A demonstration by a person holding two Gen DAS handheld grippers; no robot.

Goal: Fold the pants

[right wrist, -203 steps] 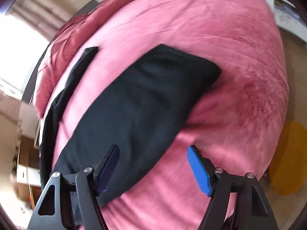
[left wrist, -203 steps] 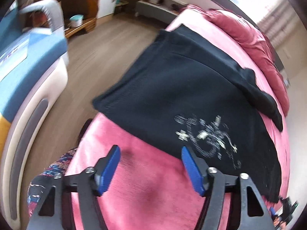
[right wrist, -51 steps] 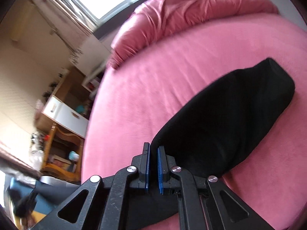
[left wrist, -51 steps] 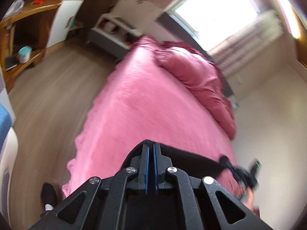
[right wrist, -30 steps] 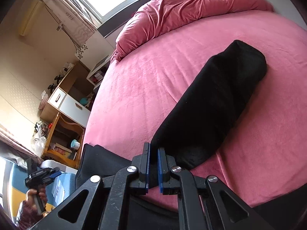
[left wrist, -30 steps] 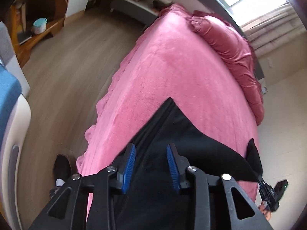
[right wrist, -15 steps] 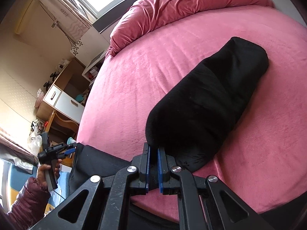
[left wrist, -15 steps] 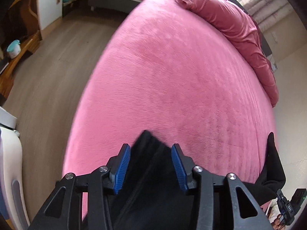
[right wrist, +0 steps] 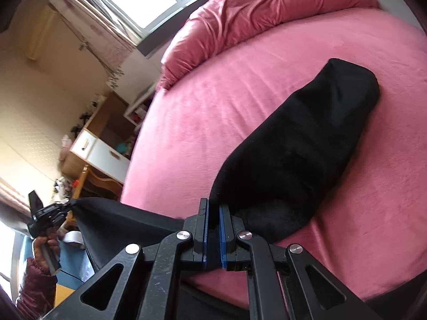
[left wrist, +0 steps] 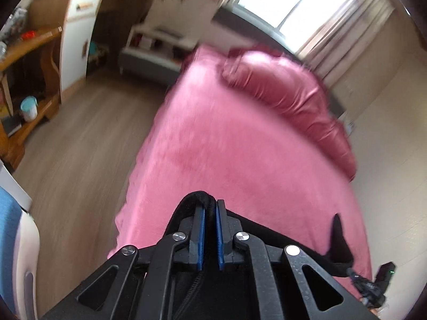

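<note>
The black pants (right wrist: 301,144) hang from both grippers over the pink bed (right wrist: 202,101); one leg lies stretched across the bed toward the far right. My right gripper (right wrist: 214,213) is shut on the pants' near edge. My left gripper (left wrist: 209,209) is shut on a thick black hem of the pants (left wrist: 198,196), lifted above the bed (left wrist: 240,146). Between the two grippers the cloth runs as a taut black band (right wrist: 120,216). The left gripper also shows in the right wrist view (right wrist: 50,213), held by a hand at the far left.
A bunched pink duvet (left wrist: 288,90) lies at the head of the bed by the window. Wooden floor (left wrist: 80,138), a wooden shelf unit (left wrist: 29,53) and a white cabinet (left wrist: 77,37) are on the left. A blue and white chair (left wrist: 16,229) stands at the near left.
My left gripper closed on the pants' hem and lifted it up off the bed. My right gripper stayed shut on the pants, which now stretch taut between both grippers.
</note>
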